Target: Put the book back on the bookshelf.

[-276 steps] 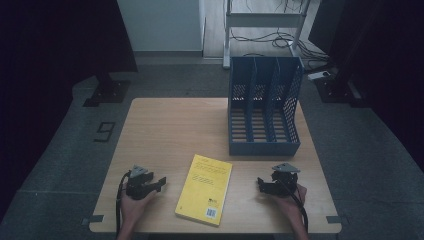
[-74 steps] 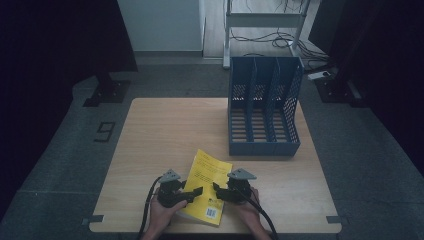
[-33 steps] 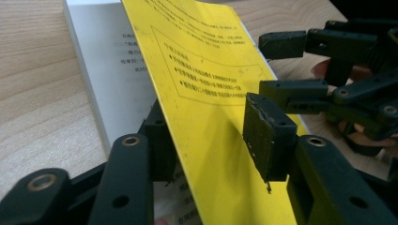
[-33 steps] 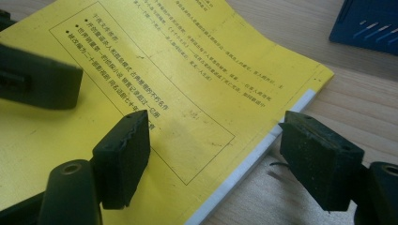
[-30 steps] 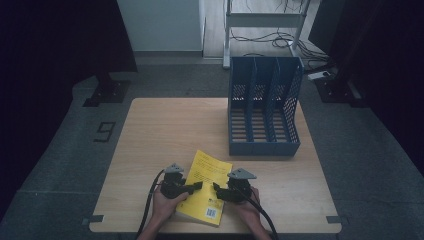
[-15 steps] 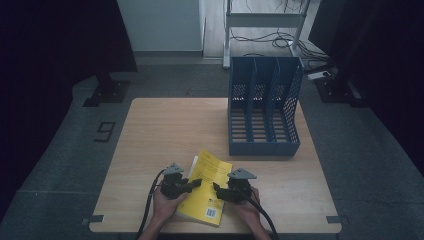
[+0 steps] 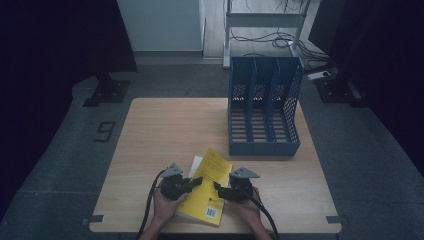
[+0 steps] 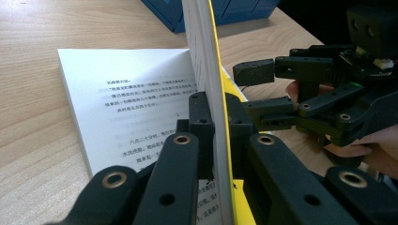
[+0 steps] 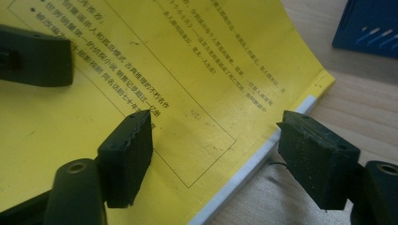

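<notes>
Book (image 7: 212, 185): yellow paperback, lying near the front edge of the table (image 7: 165, 130), front cover and a few pages (image 8: 206, 75) being lifted up on edge, rest lying flat with a white printed page (image 8: 126, 108) showing
Left gripper (image 7: 196, 182): clamping down on that lifted cover bundle, pads (image 8: 199, 115) pressing it from both sides, jaws just finished closing in on it, so yeah, properly grasping
Right gripper (image 7: 218, 187): sitting just beside the left one, jaws spread wide, one pad (image 9: 126, 154) hovering over the yellow cover, the other (image 9: 317, 157) hanging past the book's edge above bare wood, not squeezing anything
Hands: both coming in from the bottom edge, left hand (image 7: 167, 207) and right hand (image 7: 247, 210) wrapping the gripper bodies
File rack (image 7: 263, 107): blue, three slots, standing upright farther back on the right side, well apart from the book
</notes>
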{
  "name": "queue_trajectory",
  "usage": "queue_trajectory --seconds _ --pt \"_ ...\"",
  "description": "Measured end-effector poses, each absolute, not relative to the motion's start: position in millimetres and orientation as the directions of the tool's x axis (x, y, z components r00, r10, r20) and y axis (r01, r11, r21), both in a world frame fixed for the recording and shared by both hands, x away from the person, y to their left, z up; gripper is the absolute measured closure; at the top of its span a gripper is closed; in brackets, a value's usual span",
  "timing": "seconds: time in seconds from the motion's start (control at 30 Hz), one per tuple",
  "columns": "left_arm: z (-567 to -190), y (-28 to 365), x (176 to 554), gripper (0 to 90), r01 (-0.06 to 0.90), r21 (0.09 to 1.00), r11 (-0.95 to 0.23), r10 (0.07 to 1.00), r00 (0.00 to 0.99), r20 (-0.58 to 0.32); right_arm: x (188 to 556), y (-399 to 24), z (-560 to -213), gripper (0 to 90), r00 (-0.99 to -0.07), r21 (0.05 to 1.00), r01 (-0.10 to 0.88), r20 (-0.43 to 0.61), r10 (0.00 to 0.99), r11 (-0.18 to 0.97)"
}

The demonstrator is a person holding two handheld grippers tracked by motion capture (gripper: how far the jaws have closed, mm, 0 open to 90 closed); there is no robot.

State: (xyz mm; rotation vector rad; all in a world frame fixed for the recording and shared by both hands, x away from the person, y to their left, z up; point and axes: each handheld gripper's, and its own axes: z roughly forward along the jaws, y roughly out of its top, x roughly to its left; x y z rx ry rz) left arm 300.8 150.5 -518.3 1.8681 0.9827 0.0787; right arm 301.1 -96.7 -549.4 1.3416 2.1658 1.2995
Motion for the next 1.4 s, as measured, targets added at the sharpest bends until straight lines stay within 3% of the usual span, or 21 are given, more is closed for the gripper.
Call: queue_trajectory --seconds 0.63,1.4 --pt "-512 152 297 86.1 0.553 0.817 -0.164 0.638 0.691 -0.34 298 -102 -542 28.1 -0.538 0.82 0.56 0.253 0.804 0.117" --pt "-487 158 282 86.3 0.463 0.87 -0.171 0.633 0.728 -0.264 298 -123 -528 27.1 -0.557 0.856 0.517 0.322 0.766 0.016"
